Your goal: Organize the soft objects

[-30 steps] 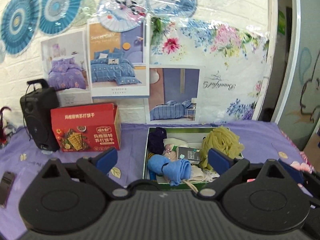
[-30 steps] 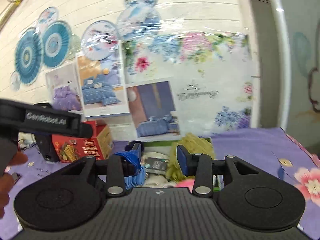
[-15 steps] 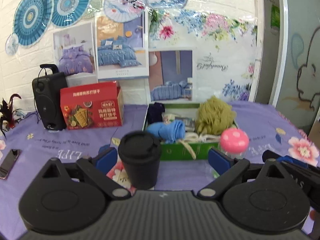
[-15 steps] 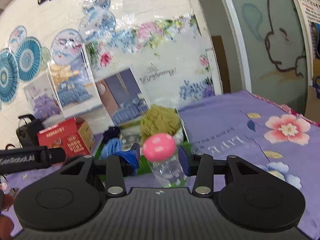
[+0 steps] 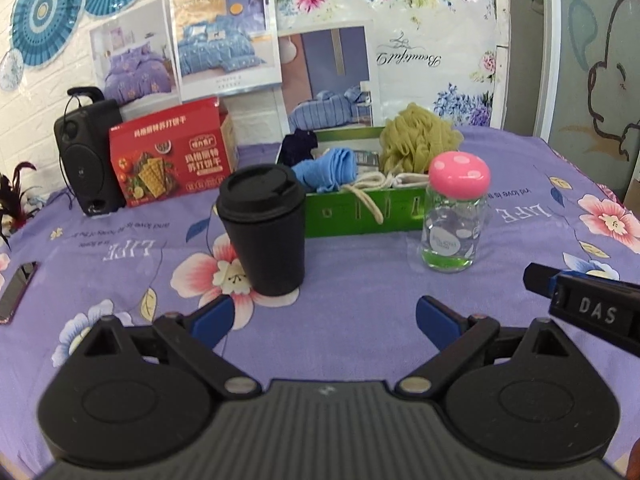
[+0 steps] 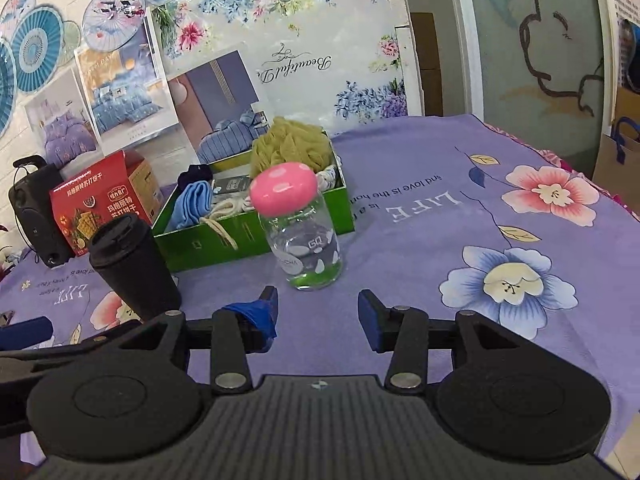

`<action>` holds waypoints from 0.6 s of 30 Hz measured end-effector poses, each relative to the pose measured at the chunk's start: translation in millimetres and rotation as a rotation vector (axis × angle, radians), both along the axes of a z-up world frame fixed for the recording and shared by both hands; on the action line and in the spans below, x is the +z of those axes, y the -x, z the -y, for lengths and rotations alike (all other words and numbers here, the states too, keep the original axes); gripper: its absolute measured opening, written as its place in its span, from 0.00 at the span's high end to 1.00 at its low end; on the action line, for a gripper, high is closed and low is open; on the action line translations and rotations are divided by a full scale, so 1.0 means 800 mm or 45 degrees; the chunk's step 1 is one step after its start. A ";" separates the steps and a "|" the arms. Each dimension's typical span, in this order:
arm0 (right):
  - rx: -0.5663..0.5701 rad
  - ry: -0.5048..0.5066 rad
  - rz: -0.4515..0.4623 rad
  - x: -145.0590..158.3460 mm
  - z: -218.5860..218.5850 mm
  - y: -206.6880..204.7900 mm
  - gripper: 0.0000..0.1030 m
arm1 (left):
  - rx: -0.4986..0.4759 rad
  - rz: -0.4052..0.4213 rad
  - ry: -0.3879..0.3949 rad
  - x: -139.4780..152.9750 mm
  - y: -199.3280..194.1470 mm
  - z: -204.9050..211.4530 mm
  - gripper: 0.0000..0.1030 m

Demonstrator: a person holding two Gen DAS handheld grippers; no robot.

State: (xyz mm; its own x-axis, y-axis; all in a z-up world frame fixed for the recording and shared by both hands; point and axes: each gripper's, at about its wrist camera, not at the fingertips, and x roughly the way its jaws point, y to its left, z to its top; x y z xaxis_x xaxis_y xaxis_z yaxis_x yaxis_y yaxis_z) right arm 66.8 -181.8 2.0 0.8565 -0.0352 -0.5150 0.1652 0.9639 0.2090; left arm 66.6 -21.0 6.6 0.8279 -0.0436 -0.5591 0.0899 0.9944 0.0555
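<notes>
A green box [image 5: 360, 216] [image 6: 224, 240] at the back of the table holds soft things: an olive mesh pouf [image 5: 418, 142] [image 6: 292, 148], a rolled blue cloth [image 5: 326, 170] [image 6: 194, 204], a dark navy cloth [image 5: 298, 148] [image 6: 194, 174] and white cord [image 5: 372, 180]. My left gripper [image 5: 324, 318] is open and empty, low over the tablecloth, well in front of the box. My right gripper [image 6: 318, 314] is open and empty, just in front of the glass jar.
A black lidded cup [image 5: 264, 228] [image 6: 134, 268] and a glass jar with a pink spotted lid [image 5: 456, 216] [image 6: 298, 228] stand in front of the box. A red cracker box [image 5: 172, 156] and black speaker [image 5: 86, 156] stand back left. A phone [image 5: 16, 292] lies left.
Both grippers have pulled back from the green box toward the near side of the table. The cup and jar have come into view in front of them. Both stay open.
</notes>
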 end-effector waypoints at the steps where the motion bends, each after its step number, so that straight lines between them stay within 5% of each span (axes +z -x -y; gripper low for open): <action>1: 0.001 -0.007 0.000 0.000 0.001 0.001 0.72 | 0.000 -0.004 -0.001 -0.001 0.000 -0.001 0.06; 18: 0.039 -0.023 -0.033 -0.004 -0.006 -0.004 0.71 | 0.027 -0.033 -0.007 -0.005 -0.004 -0.007 0.06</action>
